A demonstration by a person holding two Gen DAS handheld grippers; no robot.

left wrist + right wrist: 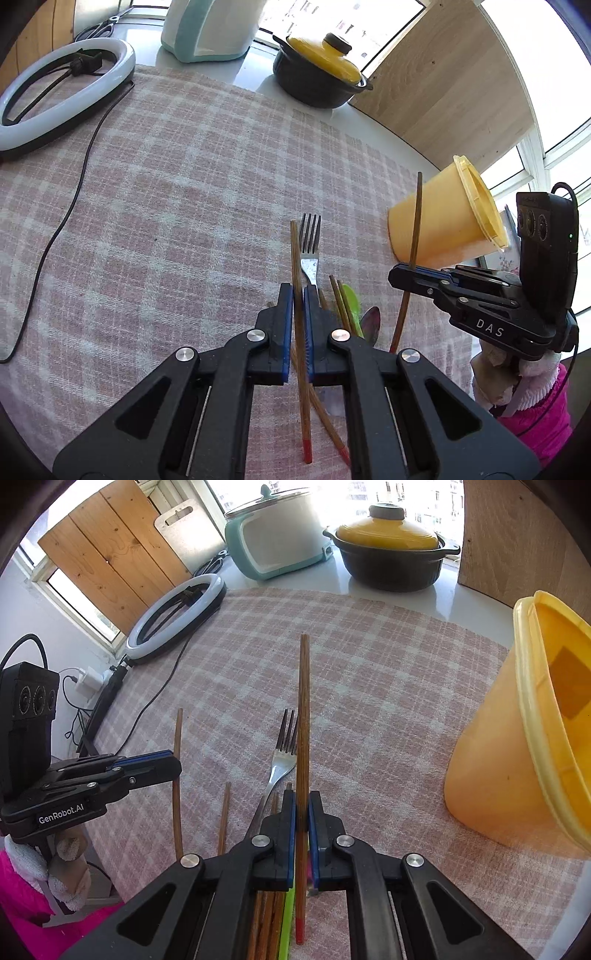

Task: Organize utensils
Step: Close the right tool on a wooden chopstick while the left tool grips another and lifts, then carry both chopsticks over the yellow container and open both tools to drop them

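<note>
nearest to us, the left gripper [299, 295] has its jaws clamped on a wooden chopstick [297, 280] with a red end, the stick passing between the blue pads and pointing away across the checked cloth [166, 184]. the right gripper [302, 805] pinches a second red-ended chopstick [304, 709] the same way, jaws narrowed to the width of the stick, its plain end reaching far out over the cloth. in the left wrist view the right gripper shows side-on, its stick standing nearly upright in front of the yellow cup.

beneath both tools we see the loose utensils still on the worktop: a metal fork [309, 251] lying tines away from us, several more wooden chopsticks [341, 306] crossed beside it, a green plastic utensil [351, 299] and the bowl of a spoon [371, 321], all close together just below the jaws. a gloved hand [68, 864] and a pink sleeve [22, 893] show under the left gripper in the right wrist view.

to the right stands a yellow plastic cup [517, 757], mouth up, on the cloth, clear of the utensil pile.

further off, a ring light [62, 96] lies flat at the cloth's left edge with its black cable [70, 206] trailing toward us. at the back of the worktop sit a black pot with a yellow lid [391, 550] and a teal and white cooker [273, 539], in front of bright windows and wooden boards.
</note>
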